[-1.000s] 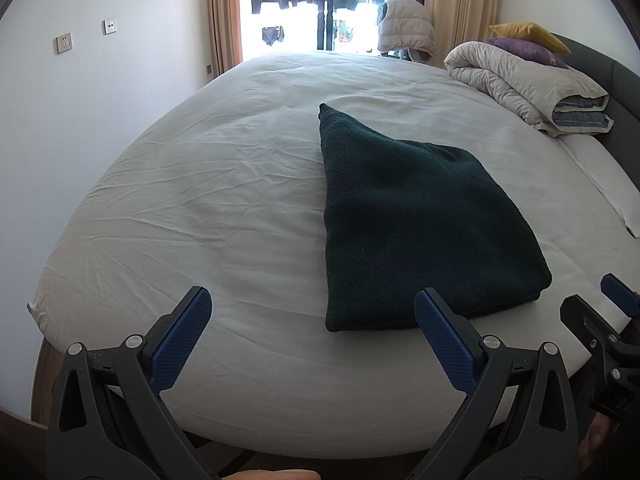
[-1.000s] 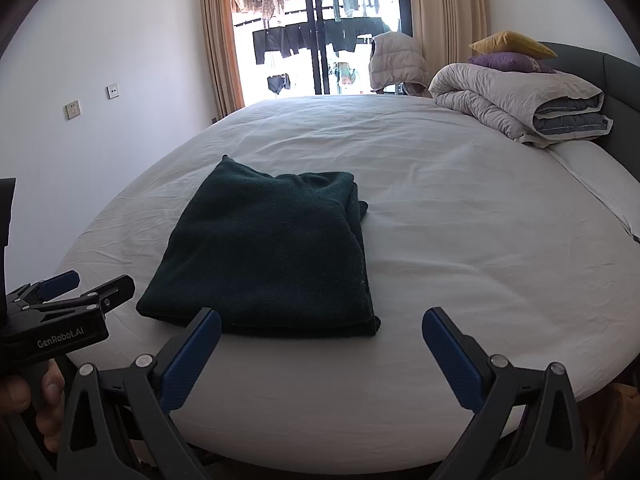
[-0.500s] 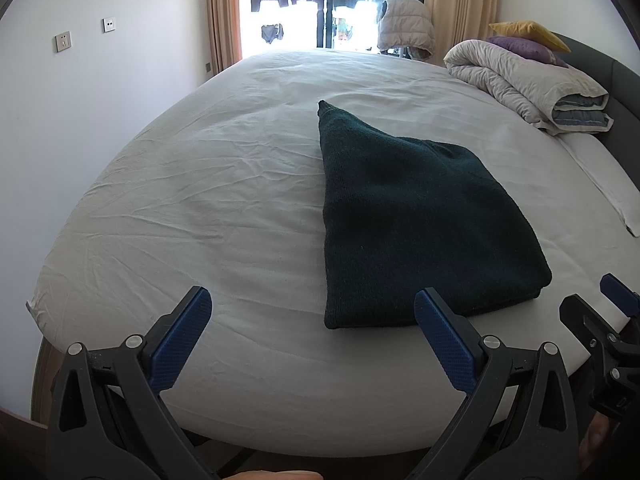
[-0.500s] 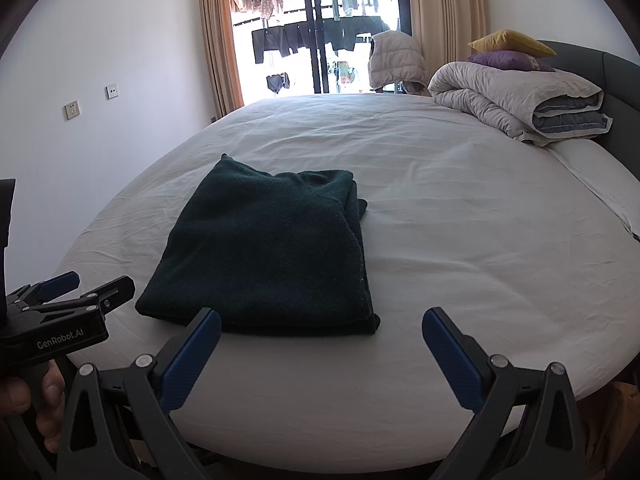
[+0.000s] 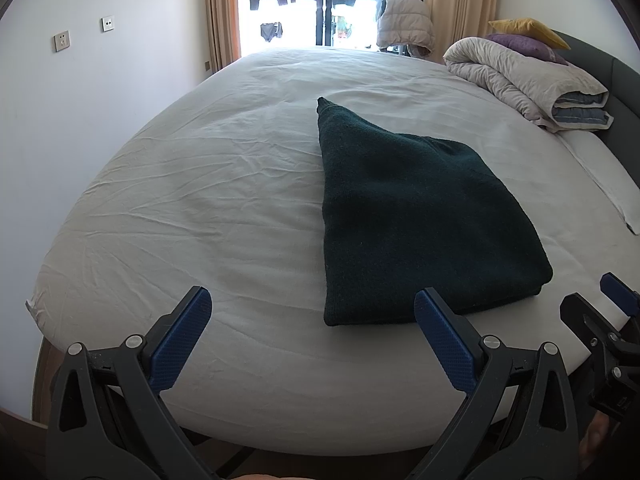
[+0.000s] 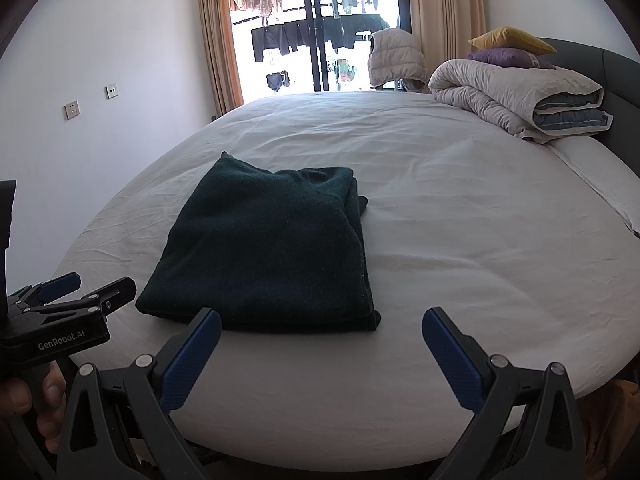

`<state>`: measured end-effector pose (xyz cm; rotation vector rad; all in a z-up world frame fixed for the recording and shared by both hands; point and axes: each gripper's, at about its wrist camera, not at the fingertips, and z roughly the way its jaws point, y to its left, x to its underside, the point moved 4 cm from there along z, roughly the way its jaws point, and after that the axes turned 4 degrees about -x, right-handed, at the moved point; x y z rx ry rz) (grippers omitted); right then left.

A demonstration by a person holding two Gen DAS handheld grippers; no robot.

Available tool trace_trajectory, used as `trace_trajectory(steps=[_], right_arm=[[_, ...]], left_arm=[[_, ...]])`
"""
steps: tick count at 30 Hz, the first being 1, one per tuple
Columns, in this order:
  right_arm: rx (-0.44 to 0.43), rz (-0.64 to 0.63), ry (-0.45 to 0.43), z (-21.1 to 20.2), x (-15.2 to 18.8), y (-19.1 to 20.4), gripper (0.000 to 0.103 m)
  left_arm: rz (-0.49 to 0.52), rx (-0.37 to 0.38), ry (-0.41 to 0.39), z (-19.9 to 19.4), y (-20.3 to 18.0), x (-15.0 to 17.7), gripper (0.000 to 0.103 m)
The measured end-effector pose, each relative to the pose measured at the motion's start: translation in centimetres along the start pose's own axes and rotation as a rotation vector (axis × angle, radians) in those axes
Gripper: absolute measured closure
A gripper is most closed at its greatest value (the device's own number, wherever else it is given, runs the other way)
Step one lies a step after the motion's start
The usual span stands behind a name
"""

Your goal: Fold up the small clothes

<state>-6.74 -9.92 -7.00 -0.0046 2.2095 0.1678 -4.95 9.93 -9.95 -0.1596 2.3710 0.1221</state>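
Note:
A dark green knitted garment [image 5: 416, 220] lies folded into a neat rectangle on the white bed sheet [image 5: 200, 200]; it also shows in the right wrist view [image 6: 272, 252]. My left gripper [image 5: 312, 332] is open and empty, held at the bed's near edge, just short of the garment's near left corner. My right gripper [image 6: 320, 348] is open and empty, at the near edge just in front of the garment's near right corner. Each gripper shows at the edge of the other's view: the right one [image 5: 600, 312], the left one [image 6: 76, 288].
A rolled grey duvet [image 6: 520, 100] with a purple and a yellow pillow [image 6: 508, 40] lies at the far right by the dark headboard [image 6: 624, 76]. A white wall [image 5: 80, 100] runs along the left. A jacket on a chair [image 6: 396, 60] stands before the balcony door.

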Motion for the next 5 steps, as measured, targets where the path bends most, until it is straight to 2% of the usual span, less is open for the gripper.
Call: trace_trajectory(steps=[5], right_arm=[[0.0,0.002,0.001,0.07,0.16,0.01,0.0]], left_arm=[[-0.004,-0.002,-0.002,-0.07,0.05,0.09,0.0]])
